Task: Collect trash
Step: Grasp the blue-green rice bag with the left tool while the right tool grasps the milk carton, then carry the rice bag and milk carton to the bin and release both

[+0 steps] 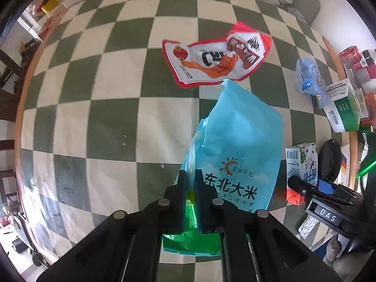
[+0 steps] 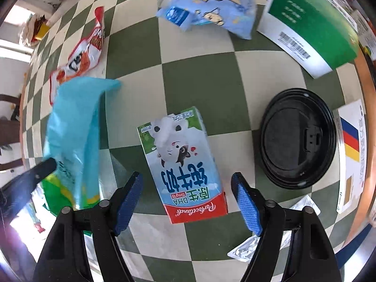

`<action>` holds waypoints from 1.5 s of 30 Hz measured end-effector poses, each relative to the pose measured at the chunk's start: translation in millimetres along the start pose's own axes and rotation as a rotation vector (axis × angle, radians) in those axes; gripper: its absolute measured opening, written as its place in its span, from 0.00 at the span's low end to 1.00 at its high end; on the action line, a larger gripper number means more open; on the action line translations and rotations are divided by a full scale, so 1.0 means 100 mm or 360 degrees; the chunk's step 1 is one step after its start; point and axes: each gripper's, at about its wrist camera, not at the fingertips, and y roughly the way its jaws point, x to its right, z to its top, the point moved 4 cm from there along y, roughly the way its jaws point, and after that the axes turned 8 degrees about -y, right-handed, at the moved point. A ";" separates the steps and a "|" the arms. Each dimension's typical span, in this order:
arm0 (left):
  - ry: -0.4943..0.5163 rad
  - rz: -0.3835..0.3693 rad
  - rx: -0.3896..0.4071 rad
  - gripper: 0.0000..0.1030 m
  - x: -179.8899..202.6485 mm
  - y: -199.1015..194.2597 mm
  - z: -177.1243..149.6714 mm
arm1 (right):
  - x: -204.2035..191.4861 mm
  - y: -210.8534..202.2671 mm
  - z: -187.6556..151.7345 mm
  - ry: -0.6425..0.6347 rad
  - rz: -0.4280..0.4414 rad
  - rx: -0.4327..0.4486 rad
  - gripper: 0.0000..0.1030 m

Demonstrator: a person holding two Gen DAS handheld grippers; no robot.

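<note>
On the green-and-cream checked tablecloth [image 1: 122, 127], my left gripper [image 1: 190, 183] pinches the turquoise plastic rice bag [image 1: 242, 145]; my right gripper [image 2: 188, 202] straddles the lying milk carton [image 2: 185, 164] (pads apart, not touching).

Bright daylight, soft shadows; strong fisheye bending, dark corners; blue bag [image 2: 77, 127] motion-blurred in right view.
</note>
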 end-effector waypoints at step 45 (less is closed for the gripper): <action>-0.0061 -0.0029 0.0361 0.03 -0.93 -1.08 -1.27 | -0.47 -0.87 -1.39 -0.0013 0.0090 0.0349 0.54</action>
